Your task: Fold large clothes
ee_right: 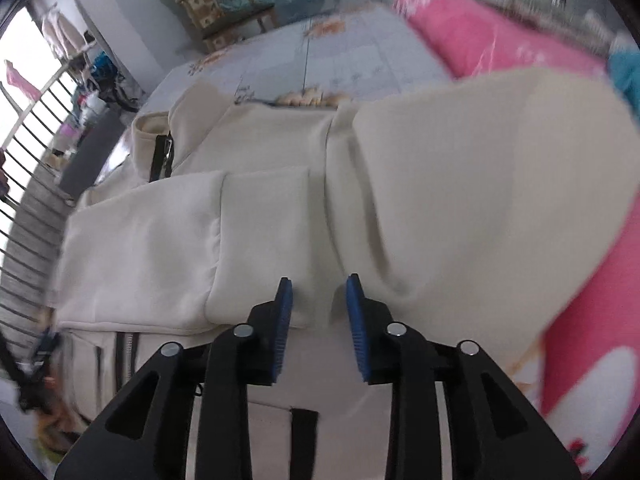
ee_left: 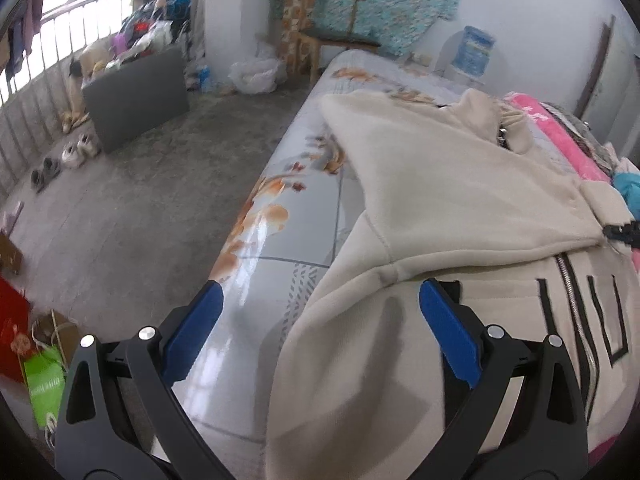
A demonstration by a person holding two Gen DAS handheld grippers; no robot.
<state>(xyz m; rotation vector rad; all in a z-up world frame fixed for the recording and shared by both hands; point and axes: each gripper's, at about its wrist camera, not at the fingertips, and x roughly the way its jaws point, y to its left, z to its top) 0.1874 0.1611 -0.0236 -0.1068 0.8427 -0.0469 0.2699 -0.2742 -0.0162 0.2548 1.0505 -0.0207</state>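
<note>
- The cream zip-up hoodie (ee_left: 460, 184) is spread front-up across the bed (ee_left: 280, 216), probably so a flat surface is there to crease against. One sleeve (ee_left: 400, 152) is laid diagonally over the chest in the left wrist view, so the tucking-in looks half done.
- In the right wrist view another sleeve (ee_right: 152, 240) is seen folded across the body, with its cuff (ee_right: 260, 240) lying just ahead of the right gripper (ee_right: 318, 292). A bulkier fold of the same fabric (ee_right: 480, 184) is bunched to the right (blurred, so the camera is likely moving).
- The right gripper's blue pads (ee_right: 285, 320) are held a little apart, with nothing pinched between them; it's poised over the cuff edge, presumably for a grab or a smoothing pass.
- The left gripper (ee_left: 320, 308) is spread wide, its right pad over the hoodie's shoulder and its left pad (ee_left: 196, 336) over bare sheet. Nothing is gripped. The side edge is straddled, likely for the next lengthwise fold.
- A pink quilt (ee_right: 500, 48) is piled beside the garment, which limits room on that side.
- A wooden chair (ee_left: 320, 20) is parked against the far wall, out of the way.
</note>
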